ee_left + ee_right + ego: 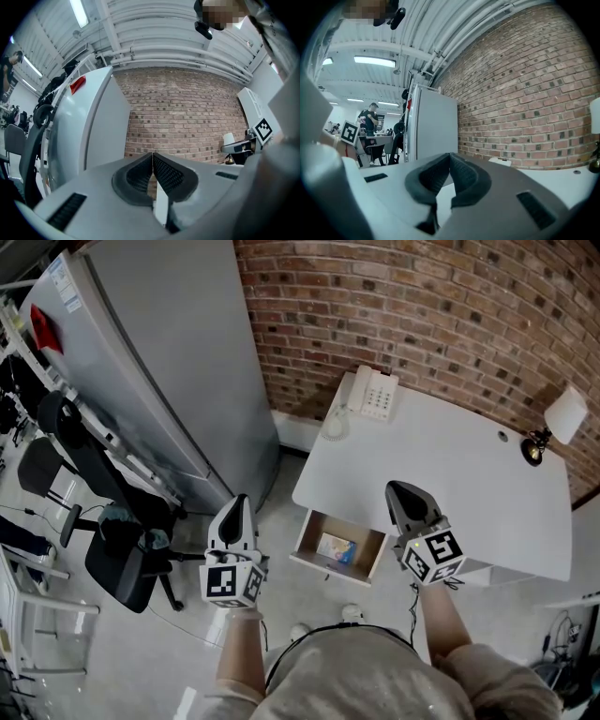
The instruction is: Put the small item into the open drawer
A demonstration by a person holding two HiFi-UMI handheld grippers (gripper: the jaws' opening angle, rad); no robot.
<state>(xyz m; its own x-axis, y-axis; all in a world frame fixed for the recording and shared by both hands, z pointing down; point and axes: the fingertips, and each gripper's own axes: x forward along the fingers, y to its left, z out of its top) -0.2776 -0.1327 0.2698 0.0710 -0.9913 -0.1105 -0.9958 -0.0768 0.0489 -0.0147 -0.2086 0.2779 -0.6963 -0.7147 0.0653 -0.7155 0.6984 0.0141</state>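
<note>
The small item [337,547], a flat packet with blue print, already lies inside the open drawer [307,538], near its middle. You can expect it to be light and thin, probably a little pliable and slick on its face. If you must shift it, pinch it across a short edge rather than pressing down on the flat.

There is one packet and one drawer. From the packet, your left gripper [240,507] is at 10 o'clock and your right gripper [403,495] at 2 o'clock. Both have their jaws pressed together on nothing.

On the white desk [469,484] there is one telephone [372,394] at 12 o'clock and one lamp [555,424] at 2 o'clock. One office chair [117,545] sits at 9 o'clock.
</note>
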